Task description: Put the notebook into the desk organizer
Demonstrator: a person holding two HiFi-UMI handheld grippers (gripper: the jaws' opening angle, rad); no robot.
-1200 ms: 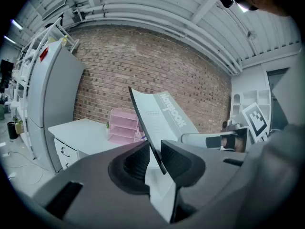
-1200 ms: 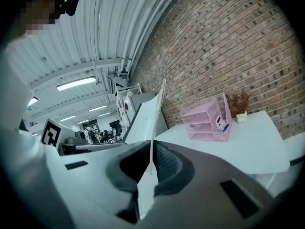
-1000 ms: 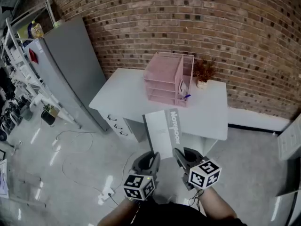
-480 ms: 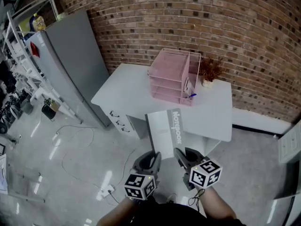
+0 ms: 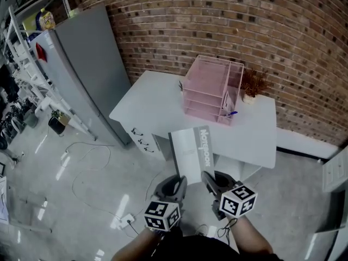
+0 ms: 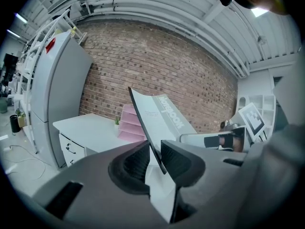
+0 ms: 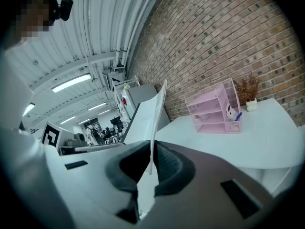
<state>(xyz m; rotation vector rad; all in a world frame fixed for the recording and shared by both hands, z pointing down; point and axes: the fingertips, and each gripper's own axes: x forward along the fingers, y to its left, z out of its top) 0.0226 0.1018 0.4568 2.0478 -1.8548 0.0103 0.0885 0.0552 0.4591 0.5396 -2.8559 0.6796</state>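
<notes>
I hold a grey-and-white notebook (image 5: 191,152) flat in front of me, over the floor short of the white desk (image 5: 157,105). My left gripper (image 5: 180,181) is shut on its near left corner, and my right gripper (image 5: 206,176) is shut on its near right edge. In the left gripper view the notebook (image 6: 159,116) rises edge-on from between the jaws; in the right gripper view the notebook (image 7: 157,116) is a thin white sheet between the pads. The pink mesh desk organizer (image 5: 211,88) stands at the back of the desk, also seen as the organizer (image 7: 217,109) in the right gripper view.
A small dried plant in a white pot (image 5: 252,86) stands right of the organizer, by the brick wall. A grey fridge (image 5: 81,64) is left of the desk, with shelving (image 5: 22,80) beyond it. Cables and a power strip (image 5: 126,219) lie on the floor.
The desk and organizer have slid right and slightly down in the head view as my view shifted. The notebook and both grippers hold the same pose.
</notes>
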